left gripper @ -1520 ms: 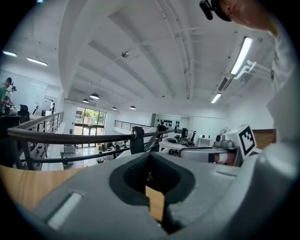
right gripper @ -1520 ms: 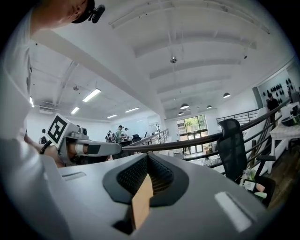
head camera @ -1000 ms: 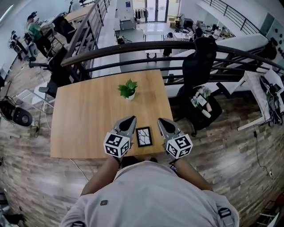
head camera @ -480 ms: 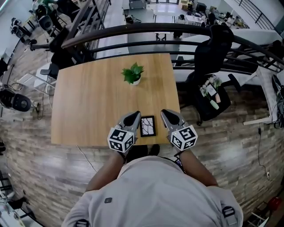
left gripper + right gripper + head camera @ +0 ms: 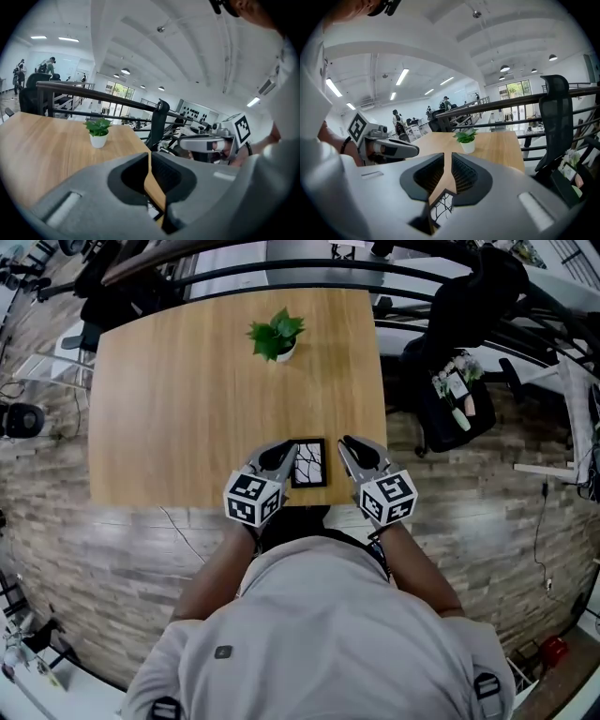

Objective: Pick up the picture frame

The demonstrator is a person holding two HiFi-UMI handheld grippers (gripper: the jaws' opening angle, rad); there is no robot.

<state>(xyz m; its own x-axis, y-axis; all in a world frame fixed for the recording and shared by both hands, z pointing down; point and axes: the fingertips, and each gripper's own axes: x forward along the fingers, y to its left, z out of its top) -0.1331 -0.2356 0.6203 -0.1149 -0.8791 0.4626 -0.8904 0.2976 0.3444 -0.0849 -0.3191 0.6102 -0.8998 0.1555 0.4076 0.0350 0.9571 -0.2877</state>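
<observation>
Picture frame (image 5: 308, 463) lies flat and face up near the front edge of the table (image 5: 169, 399), between my two grippers: the left gripper (image 5: 282, 455) is just beside one side of it and the right gripper (image 5: 351, 445) just beside the other. I judge this to be the approach, with nothing gripped yet. My left jaws are only a slit apart and opening, with bare tabletop showing through the gap. My right jaws are wider and opening too. In the right gripper view a corner of the frame shows low in the gap, not touched by the pads.

Next I need one pair of jaws spread enough to straddle an edge of the frame, then lowered and closed on it — a flat thing on a flat top gives little to bite.

A potted plant (image 5: 275, 336) stands well apart at the far side, and a black chair (image 5: 473, 296) sits off the table to my right — neither is in my way.
</observation>
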